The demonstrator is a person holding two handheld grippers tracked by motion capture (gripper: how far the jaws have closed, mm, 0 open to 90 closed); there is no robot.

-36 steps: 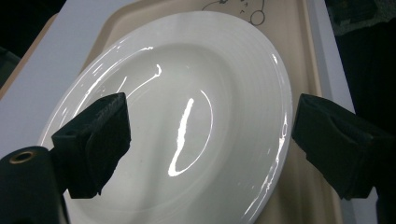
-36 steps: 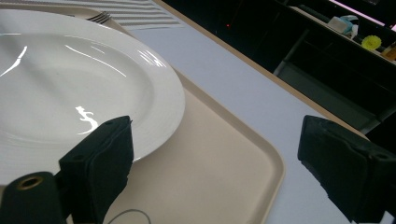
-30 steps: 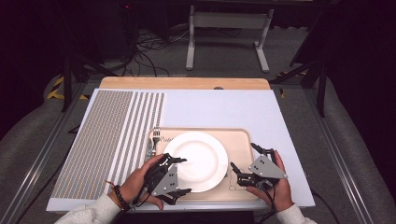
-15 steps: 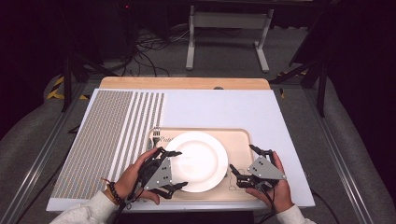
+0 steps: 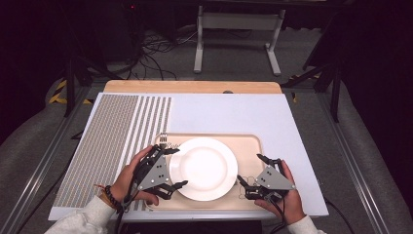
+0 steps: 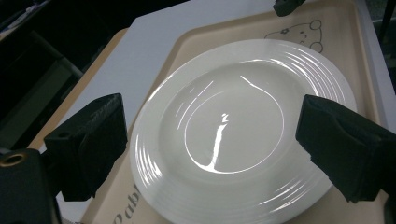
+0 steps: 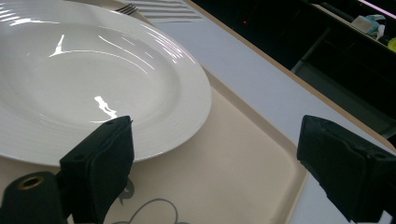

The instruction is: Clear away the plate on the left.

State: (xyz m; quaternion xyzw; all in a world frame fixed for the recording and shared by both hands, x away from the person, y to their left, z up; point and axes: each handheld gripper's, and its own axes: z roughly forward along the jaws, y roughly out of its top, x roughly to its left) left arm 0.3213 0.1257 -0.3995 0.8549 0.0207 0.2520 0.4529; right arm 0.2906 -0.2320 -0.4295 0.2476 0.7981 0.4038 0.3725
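The white plate (image 5: 203,168) lies flat on the beige tray (image 5: 248,144), filling the tray's left and centre; its rim carries concentric ridges, visible in the left gripper view (image 6: 233,135). The tray sits at the near edge of the white table top (image 5: 234,112). The left gripper (image 5: 176,168) is at the plate's left rim, jaws spread wide, one jaw tip at the far-left rim and the other at the near-left rim; the jaws straddle that side of the plate and hold nothing. Whether the tips touch the rim cannot be told. The right gripper (image 5: 249,173) is over the right part of the tray, just beside the plate's right rim, jaws wide apart and empty; in the right gripper view one jaw stands in front of the plate's edge (image 7: 140,93) and the other over the tray's border. A fork (image 5: 164,140) lies at the far-left corner of the tray, just beyond the plate. A striped mat (image 5: 112,141) covers the left part of the table.
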